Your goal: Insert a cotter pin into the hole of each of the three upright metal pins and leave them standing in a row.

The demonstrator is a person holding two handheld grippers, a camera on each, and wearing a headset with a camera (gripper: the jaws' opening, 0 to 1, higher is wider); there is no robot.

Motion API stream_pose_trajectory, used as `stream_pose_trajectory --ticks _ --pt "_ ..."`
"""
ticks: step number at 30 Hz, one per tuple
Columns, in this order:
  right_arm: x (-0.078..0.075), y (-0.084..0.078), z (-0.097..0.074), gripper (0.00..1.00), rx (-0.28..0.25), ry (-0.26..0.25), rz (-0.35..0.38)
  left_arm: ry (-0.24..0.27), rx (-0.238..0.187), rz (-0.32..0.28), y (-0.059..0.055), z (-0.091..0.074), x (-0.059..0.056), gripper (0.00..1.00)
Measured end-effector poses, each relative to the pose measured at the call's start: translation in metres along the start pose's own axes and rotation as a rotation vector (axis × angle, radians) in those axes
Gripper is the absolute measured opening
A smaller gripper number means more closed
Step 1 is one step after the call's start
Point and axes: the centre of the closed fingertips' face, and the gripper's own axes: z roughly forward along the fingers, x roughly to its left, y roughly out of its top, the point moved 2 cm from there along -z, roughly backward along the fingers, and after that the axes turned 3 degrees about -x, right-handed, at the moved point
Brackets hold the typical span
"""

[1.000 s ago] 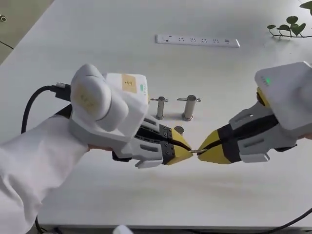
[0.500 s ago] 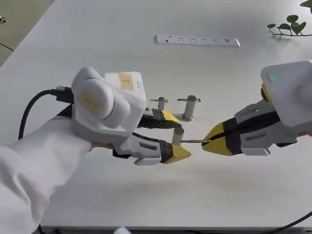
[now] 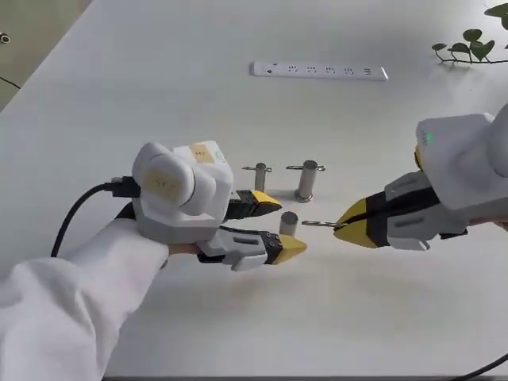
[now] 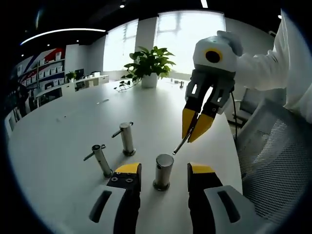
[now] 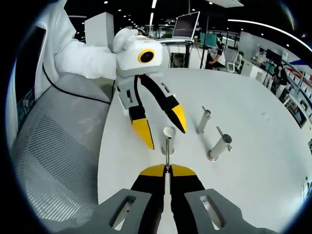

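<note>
Three upright metal pins stand on the white table (image 3: pixel 159 95). The near pin (image 3: pixel 289 222) is bare and sits between the jaws of my open left gripper (image 3: pixel 286 225), untouched by them. My right gripper (image 3: pixel 343 226) is shut on a cotter pin (image 3: pixel 317 225) whose free end points at that pin's top from the right. Behind stand a second pin (image 3: pixel 260 176) and a third pin (image 3: pixel 305 178), each with a cotter pin through it. In the left gripper view the bare pin (image 4: pixel 163 170) stands between the left gripper (image 4: pixel 165 168) jaws. In the right gripper view the cotter pin (image 5: pixel 167 148) juts from the right gripper (image 5: pixel 167 169) toward the pin (image 5: pixel 169 132).
A white power strip (image 3: pixel 320 70) lies at the far side of the table. Plant leaves (image 3: pixel 468 44) reach in at the far right. A black cable (image 3: pixel 79 214) runs off the left gripper toward the near table edge.
The left gripper let go of the cotter pin, opened, and now straddles the bare pin. The right gripper kept the cotter pin and drew slightly right.
</note>
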Motion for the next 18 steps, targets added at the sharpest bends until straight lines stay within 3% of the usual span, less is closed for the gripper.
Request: stream_pose_trajectory --ticks 3,8,13,18 --pt "-0.0016 -0.0013 0.0003 0.0 0.003 -0.007 0.006 -0.009 0.028 -0.002 -0.0076 0.0033 -0.0001 0.33" --pt "-0.0017 -0.0019 0.0004 0.0 0.002 -0.008 0.012 -0.016 0.041 0.005 -0.0105 0.0069 0.0005 0.27" --pt "-0.0016 -0.0001 0.0008 0.0 -0.007 -0.008 0.015 -0.018 0.049 -0.001 -0.0115 0.0081 0.0015 0.12" --pt "-0.0018 0.0004 0.0022 0.0 -0.009 -0.007 0.018 -0.022 0.043 0.002 -0.0121 0.0076 0.0005 0.12"
